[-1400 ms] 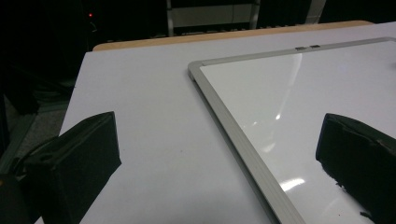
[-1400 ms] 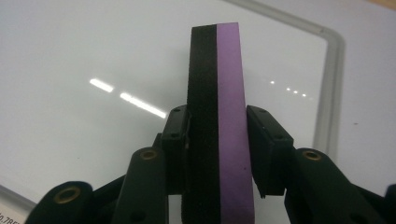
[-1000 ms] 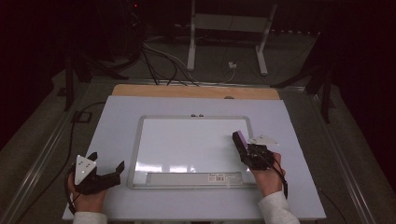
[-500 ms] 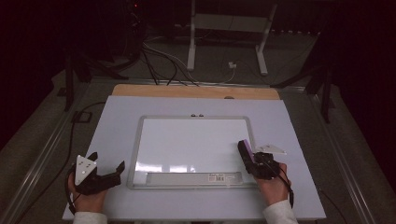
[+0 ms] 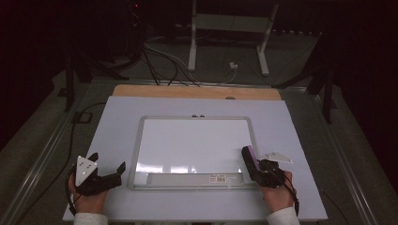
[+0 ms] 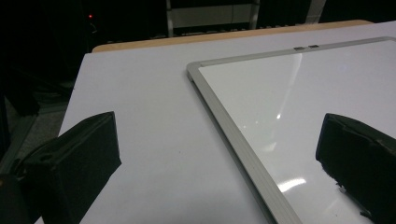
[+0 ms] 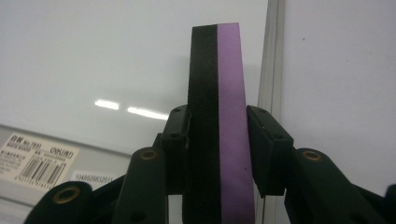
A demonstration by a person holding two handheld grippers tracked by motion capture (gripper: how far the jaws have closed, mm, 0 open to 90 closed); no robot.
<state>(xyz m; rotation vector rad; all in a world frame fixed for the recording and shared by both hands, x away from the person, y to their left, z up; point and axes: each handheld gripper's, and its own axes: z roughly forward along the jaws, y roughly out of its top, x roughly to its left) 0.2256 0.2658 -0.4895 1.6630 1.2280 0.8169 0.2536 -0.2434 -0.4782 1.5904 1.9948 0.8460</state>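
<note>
The worktop (image 5: 117, 122) is a pale sheet on a wooden board, whose far strip shows bare along the back edge. Dark floor surrounds it, with cables and a white stand beyond the far side. Wide bare margins run left and right of the whiteboard (image 5: 197, 140), which lies flat in the middle with its long sides parallel to the worktop's near and far edges. Its grey frame stands slightly proud of the sheet, and a pen tray with a barcode label (image 5: 220, 178) lines its near edge. The white writing surface is bare and gives open room across its whole width.

The eraser (image 5: 248, 157), a slab with one black layer and one purple layer, stands on edge at the whiteboard's near right corner, above the right frame rail. Its long axis points away from the person's hand, toward the far side and slightly left, and the purple face looks right. In the right gripper view the right claw (image 7: 218, 144) pinches the eraser (image 7: 218, 93) from both flat faces, pads pressed against it.

The left claw (image 5: 109, 166) rests on the near left margin, clear of the frame, spread wide with nothing between its jaws, pointing toward the board's left rail (image 6: 233, 135).
</note>
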